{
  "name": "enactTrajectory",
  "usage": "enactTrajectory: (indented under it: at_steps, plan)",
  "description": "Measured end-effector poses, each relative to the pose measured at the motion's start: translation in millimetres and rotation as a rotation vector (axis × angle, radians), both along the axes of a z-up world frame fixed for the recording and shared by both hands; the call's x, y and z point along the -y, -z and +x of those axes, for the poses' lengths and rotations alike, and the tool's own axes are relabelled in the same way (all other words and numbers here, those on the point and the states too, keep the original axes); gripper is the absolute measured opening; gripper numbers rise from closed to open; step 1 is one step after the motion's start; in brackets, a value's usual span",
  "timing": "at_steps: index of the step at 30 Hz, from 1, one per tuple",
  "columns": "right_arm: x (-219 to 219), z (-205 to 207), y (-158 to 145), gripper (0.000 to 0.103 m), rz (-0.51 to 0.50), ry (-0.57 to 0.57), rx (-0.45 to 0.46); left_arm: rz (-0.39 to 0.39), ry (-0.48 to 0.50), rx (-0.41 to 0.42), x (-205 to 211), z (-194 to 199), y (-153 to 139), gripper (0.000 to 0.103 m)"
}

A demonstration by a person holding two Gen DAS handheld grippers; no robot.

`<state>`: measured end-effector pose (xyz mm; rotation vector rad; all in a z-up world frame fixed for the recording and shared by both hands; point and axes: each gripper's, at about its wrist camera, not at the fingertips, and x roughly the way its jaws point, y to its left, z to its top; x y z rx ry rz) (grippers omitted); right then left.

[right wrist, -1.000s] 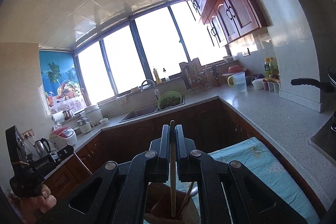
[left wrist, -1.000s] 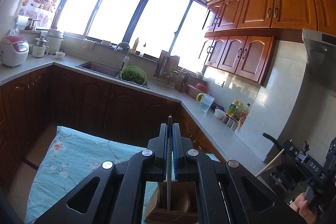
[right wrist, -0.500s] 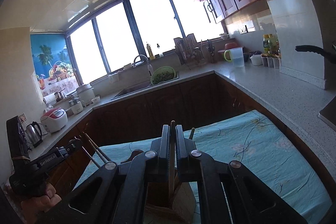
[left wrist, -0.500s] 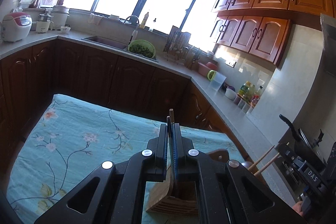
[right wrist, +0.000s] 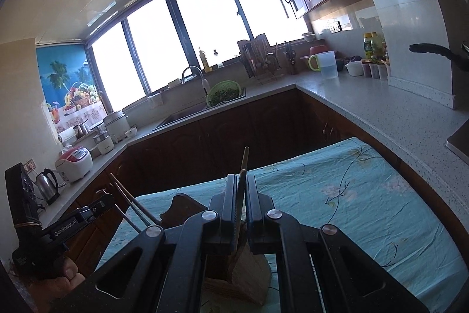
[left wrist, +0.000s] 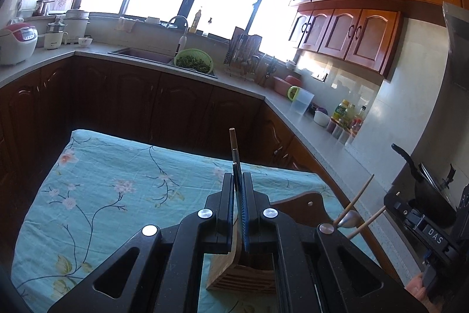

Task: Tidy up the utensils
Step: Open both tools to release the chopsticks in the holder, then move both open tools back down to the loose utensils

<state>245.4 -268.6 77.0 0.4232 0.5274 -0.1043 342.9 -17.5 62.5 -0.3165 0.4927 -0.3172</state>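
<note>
Left wrist view: my left gripper (left wrist: 240, 181) sits lower centre, jaws pinched narrow on a thin dark utensil handle (left wrist: 234, 148) that pokes up past the fingertips. What kind of utensil it is, I cannot tell. Directly under the jaws, bottom centre, stands the slotted wooden holder (left wrist: 237, 277) on the floral teal cloth (left wrist: 117, 184). At lower right my right gripper (left wrist: 422, 225) shows, with two pale chopsticks (left wrist: 356, 200) slanting up beside it.

Right wrist view: my right gripper (right wrist: 240, 184) is also lower centre, jaws narrow, clamped on a wooden stick (right wrist: 244, 163) that rises above the fingertips. The wooden holder (right wrist: 249, 280) is below the jaws at bottom centre, on the same cloth (right wrist: 366, 195). At lower left my left hand (right wrist: 58, 280) grips the other tool body; thin sticks (right wrist: 129, 201) angle up near it.

Background, upper half: sink with green colander (left wrist: 193, 62), grey countertop (right wrist: 381, 113).
</note>
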Motion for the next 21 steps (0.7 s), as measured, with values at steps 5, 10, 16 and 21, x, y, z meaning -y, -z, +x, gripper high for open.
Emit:
enactTrajectory:
  at_steps: [5,10,16,21]
  plan:
    - [0.6,0.9,0.6,0.006,0.002,0.006,-0.005,0.011,0.001,0.001,-1.3,-8.9,3.6,0.003]
    - [3.6,1.9,0.7,0.012,0.026,0.008,-0.016,0.001,0.009,-0.022,-3.3,-11.5,1.0,0.004]
    - [11.9,-17.0,-4.6,0.068,0.090,0.009,0.032,-0.008,-0.009,0.003,-16.3,-36.8,-11.2,0.046]
    - [16.7,-43.9,-7.6,0.094,0.146,0.003,0.064,-0.005,-0.025,0.012,-30.9,-73.1,-9.3,0.062]
